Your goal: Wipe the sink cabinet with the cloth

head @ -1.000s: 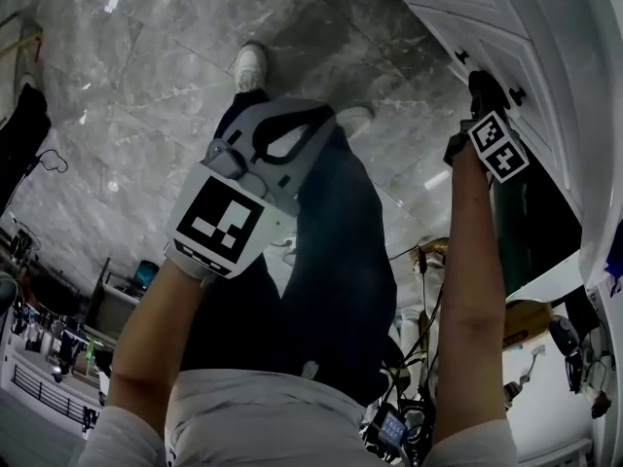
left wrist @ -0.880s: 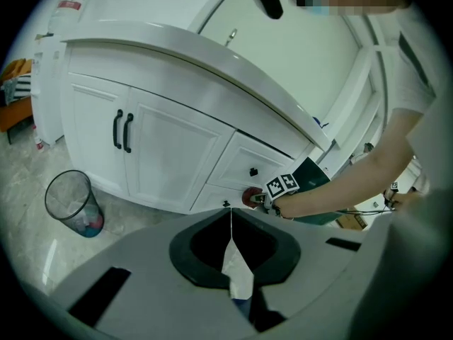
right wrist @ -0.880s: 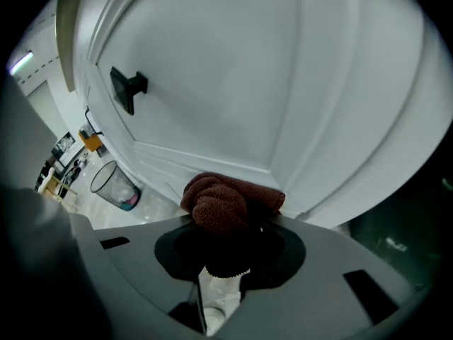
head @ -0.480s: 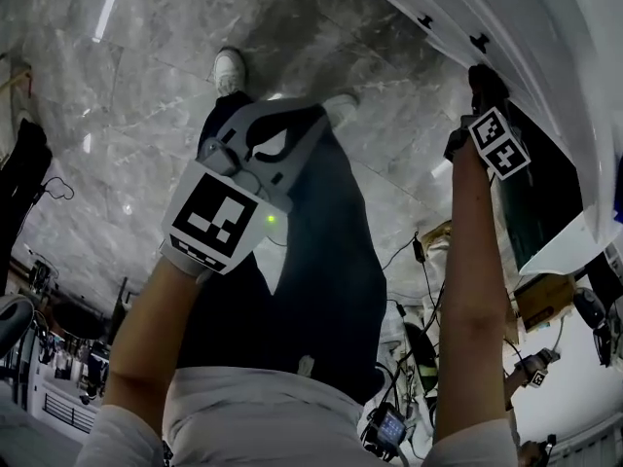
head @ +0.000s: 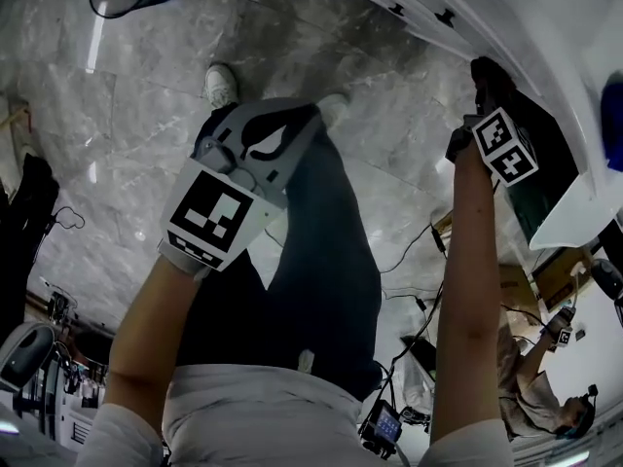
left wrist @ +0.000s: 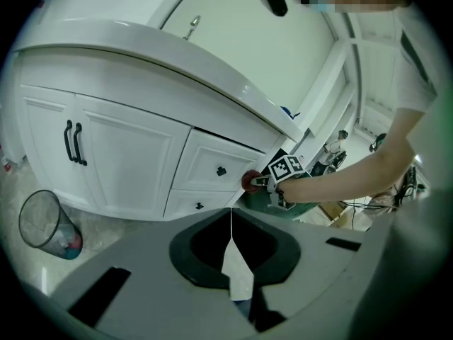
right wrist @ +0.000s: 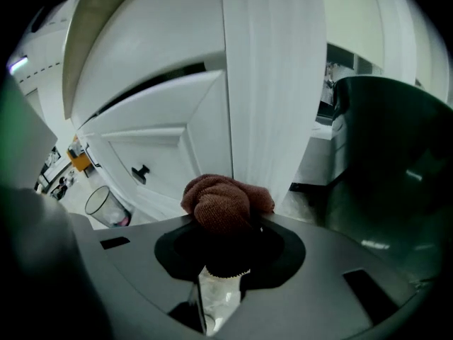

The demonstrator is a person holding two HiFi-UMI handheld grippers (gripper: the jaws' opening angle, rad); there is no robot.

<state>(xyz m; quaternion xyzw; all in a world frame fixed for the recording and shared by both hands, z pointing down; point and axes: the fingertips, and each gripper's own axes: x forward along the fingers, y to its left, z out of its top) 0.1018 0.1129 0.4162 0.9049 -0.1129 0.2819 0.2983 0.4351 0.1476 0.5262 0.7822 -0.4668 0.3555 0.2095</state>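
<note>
My right gripper is clamped on the bunched brown cloth, which I hold at the corner post of the white sink cabinet, just beside its knobbed drawers. My left gripper hangs apart from the cabinet, jaws pressed together on nothing. A mesh wastebasket stands on the floor by the cabinet doors.

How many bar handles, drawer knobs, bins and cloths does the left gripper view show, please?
bar handles: 2
drawer knobs: 2
wire bin: 1
cloth: 1
Total: 6
</note>
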